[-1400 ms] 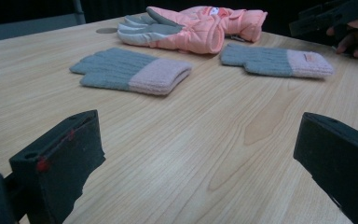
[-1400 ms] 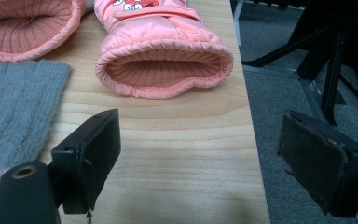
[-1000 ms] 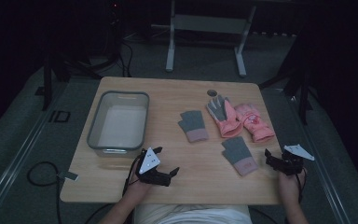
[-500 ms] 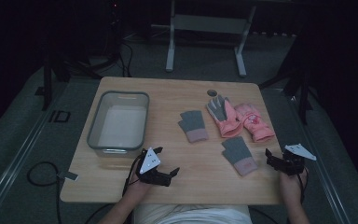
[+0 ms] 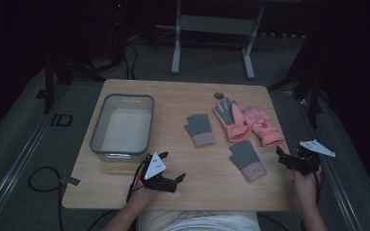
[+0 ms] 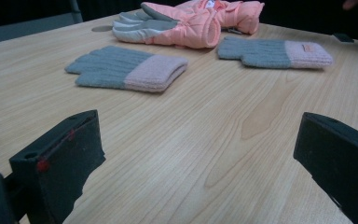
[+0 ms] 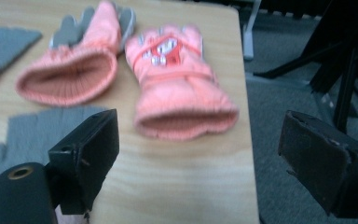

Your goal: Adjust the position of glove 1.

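Nothing much has shifted since a second ago: both of my hands hold the same low stations at the near edge, the right one perhaps eased a touch toward the gloves. At far left the clear bin (image 5: 122,126) stands empty. My left gripper (image 5: 169,179) rests just above the wood near it, jaws wide apart, holding nothing, aimed across at the first grey knit glove (image 6: 128,69). Beyond that lie the pink glove with the grey palm (image 5: 230,119) and its pink mate (image 7: 177,79), touching each other side by side. The second grey knit glove (image 5: 246,159) lies nearer me, just left of my right gripper (image 5: 289,159), whose jaws also stand wide apart with nothing between them. I judge this the reach before the first pick: next I must lower one jaw pair over a cuff and close.
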`<action>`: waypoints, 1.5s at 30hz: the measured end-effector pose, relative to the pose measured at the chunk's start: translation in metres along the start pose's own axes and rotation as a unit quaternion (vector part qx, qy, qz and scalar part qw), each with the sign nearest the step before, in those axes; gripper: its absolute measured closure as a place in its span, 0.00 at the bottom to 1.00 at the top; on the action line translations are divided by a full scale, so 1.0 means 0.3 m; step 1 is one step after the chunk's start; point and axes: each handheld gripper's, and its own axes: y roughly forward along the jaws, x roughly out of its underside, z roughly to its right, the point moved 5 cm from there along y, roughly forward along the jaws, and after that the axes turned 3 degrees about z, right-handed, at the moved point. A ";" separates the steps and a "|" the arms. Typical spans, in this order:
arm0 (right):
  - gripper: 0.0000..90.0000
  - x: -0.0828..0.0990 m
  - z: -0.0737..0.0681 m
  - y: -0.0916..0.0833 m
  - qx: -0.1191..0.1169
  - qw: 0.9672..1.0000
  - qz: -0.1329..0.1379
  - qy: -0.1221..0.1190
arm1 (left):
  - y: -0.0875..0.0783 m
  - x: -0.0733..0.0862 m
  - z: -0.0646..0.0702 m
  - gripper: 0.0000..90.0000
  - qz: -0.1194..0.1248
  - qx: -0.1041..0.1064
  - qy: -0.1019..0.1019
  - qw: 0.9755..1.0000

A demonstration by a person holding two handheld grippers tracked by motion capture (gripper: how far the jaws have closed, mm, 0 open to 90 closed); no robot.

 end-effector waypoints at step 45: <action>0.15 -0.387 -0.421 0.106 -0.189 0.979 0.019 -0.077 | 0.000 0.000 0.000 0.01 -0.002 0.010 -0.006 1.000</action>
